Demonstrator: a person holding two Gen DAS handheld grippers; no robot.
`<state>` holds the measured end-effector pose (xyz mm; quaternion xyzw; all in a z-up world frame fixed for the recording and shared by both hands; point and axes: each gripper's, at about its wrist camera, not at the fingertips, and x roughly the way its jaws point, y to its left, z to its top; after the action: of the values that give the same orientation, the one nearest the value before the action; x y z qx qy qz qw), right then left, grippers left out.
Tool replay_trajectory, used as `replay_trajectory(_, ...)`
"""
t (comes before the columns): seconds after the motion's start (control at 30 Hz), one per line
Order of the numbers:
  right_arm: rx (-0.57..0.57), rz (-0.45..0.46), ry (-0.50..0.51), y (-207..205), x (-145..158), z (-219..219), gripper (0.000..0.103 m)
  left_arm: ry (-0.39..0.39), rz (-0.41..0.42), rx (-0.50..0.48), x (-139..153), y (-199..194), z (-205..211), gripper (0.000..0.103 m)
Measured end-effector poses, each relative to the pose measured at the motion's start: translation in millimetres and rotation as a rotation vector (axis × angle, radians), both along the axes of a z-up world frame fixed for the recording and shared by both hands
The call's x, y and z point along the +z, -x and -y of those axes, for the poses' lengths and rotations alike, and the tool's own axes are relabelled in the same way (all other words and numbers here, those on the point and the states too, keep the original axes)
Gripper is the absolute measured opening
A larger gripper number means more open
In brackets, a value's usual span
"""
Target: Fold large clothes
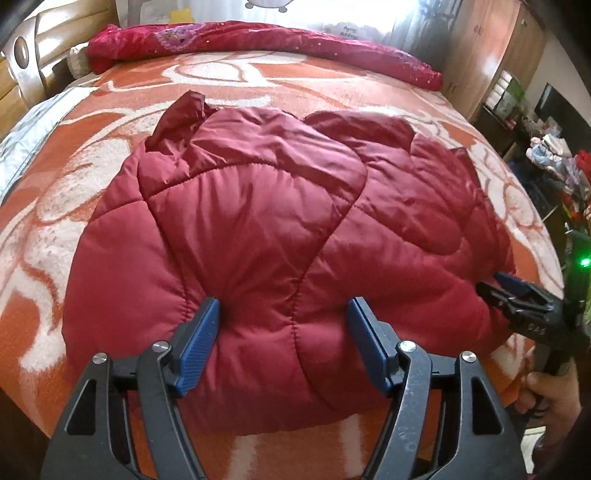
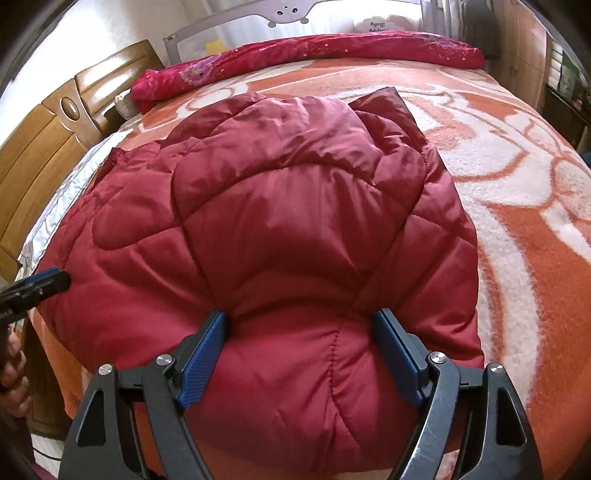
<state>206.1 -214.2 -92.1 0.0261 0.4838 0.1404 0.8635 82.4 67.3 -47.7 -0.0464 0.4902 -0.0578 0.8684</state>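
**Legible markings in the two wrist views**

Few markings can be read. In the left wrist view, the black body of the right gripper [image 1: 517, 291] at the right edge carries small raised characters, seen upside down, that look like "0A6"; the reading is uncertain. On the pale bed rail [image 1: 351, 22] behind the bed, a small printed patch [image 1: 347, 30] shows two lines of script, mirrored or inverted and too blurred to read. In the right wrist view the same patch [image 2: 375, 26] again shows two short lines of cursive script, not legible. No other text, brand or number can be made out
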Motion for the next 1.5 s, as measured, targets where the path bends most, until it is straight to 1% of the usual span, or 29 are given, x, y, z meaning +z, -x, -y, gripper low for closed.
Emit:
replay_trajectory(0.07,-0.008,0.0,0.003,1.4,0.7,-0.7,0.081,-0.013,0.005,-0.008,-1.9,-0.3,3.1,0.076)
replay_trajectory(0.17,-0.018,0.0,0.002,4.7,1.3,-0.6,0.081,-0.024,0.008,-0.016,-3.7,-1.2,6.4,0.079)
replay_trajectory(0.33,-0.027,0.026,0.014,9.1,19.9,-2.4,0.081,-0.036,0.01,-0.021,-5.3,-1.7,7.4,0.08)
replay_trajectory(0.47,0.02,0.09,-0.013,11.7,46.6,-13.1,0.083,-0.037,0.009,-0.023,-4.9,-2.4,9.5,0.08)
replay_trajectory(0.57,0.068,0.104,-0.008,3.8,56.4,-25.6,0.083,-0.039,0.008,-0.023,-5.0,-2.7,10.5,0.081)
replay_trajectory(0.67,0.087,0.089,0.018,-10.2,53.1,-35.3,0.083,-0.041,0.008,-0.022,-5.0,-2.5,11.3,0.081)
replay_trajectory(0.77,0.085,0.042,0.043,-22.7,37.1,-39.9,0.083,-0.041,0.008,-0.023,-5.1,-2.3,11.5,0.081)
replay_trajectory(0.83,0.078,0.007,0.033,-29.3,23.1,-36.9,0.085,-0.042,0.008,-0.023,-5.3,-2.0,12.1,0.081)
replay_trajectory(0.9,0.074,-0.001,0.02,-33.6,15.0,-34.0,0.089,-0.041,0.006,-0.021,-4.2,-2.8,12.6,0.081)
replay_trajectory(0.97,0.069,-0.01,0.012,-36.8,10.8,-31.6,0.09,-0.008,0.011,-0.006,4.1,-3.6,9.4,0.081)
replay_trajectory(1.07,0.071,-0.012,0.009,-37.6,9.3,-30.6,0.09,0.041,0.036,0.01,17.8,-8.5,2.7,0.081)
replay_trajectory(1.13,0.072,-0.012,0.006,-36.6,9.2,-30.0,0.091,0.064,0.035,0.03,20.9,-17.8,-2.8,0.081)
replay_trajectory(1.2,0.073,-0.013,0.0,-36.9,8.7,-29.2,0.091,0.051,0.003,0.057,14.0,-30.3,-7.0,0.081)
replay_trajectory(1.27,0.076,-0.017,-0.005,-38.1,8.7,-28.4,0.091,0.054,-0.03,0.064,4.0,-42.4,-10.3,0.081)
replay_trajectory(1.33,0.075,-0.023,-0.006,-39.2,9.0,-28.0,0.091,0.049,-0.033,0.061,0.8,-47.2,-11.1,0.081)
replay_trajectory(1.4,0.059,-0.028,-0.016,-40.4,16.8,-26.6,0.089,0.032,-0.042,0.055,-1.0,-51.6,-8.7,0.081)
replay_trajectory(1.5,0.049,-0.001,-0.045,-42.0,31.0,-23.4,0.085,0.024,-0.044,0.047,-2.8,-53.3,-8.8,0.081)
